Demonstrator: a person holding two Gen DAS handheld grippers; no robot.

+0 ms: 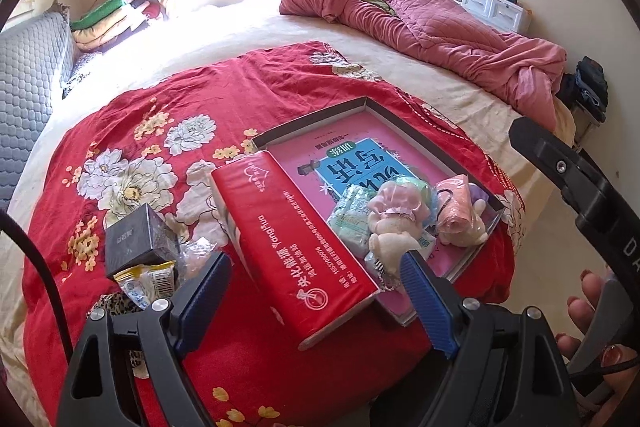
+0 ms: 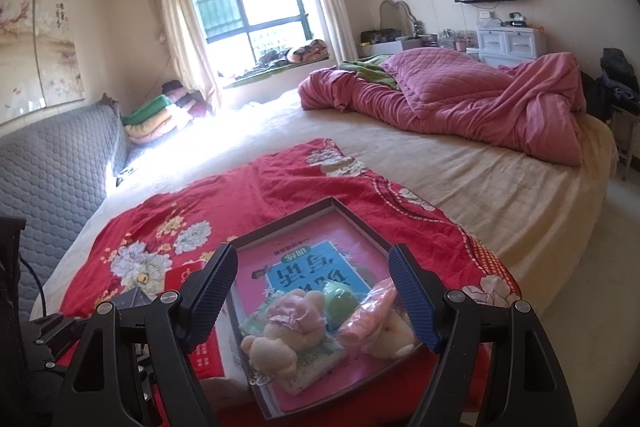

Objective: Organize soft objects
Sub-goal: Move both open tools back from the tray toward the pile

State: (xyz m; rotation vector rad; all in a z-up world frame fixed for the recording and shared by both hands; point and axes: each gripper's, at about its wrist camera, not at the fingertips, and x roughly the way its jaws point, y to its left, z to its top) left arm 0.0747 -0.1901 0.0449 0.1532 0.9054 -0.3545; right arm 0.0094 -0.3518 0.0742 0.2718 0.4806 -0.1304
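Observation:
A shallow dark-rimmed box (image 1: 320, 115) with a pink printed base lies on a red flowered cloth (image 1: 168, 99) on the bed. In it lie a pink plush toy (image 1: 394, 219), a second plush in pink wrap (image 1: 460, 215), a green soft ball (image 1: 416, 185) and tissue packets (image 1: 352, 215). A red tissue pack (image 1: 296, 247) leans on the box's near-left edge. My left gripper (image 1: 316, 299) is open, its jaws on either side of the red pack's near end. My right gripper (image 2: 312, 295) is open and empty, hovering over the plush toy (image 2: 280, 339) in the box (image 2: 280, 223).
A black box (image 1: 136, 235) and a snack wrapper (image 1: 148, 279) lie left of the red pack. A rumpled pink quilt (image 1: 440, 27) lies at the bed's far right. A grey padded headboard (image 1: 28, 83) stands on the left. The bed edge drops to the floor on the right.

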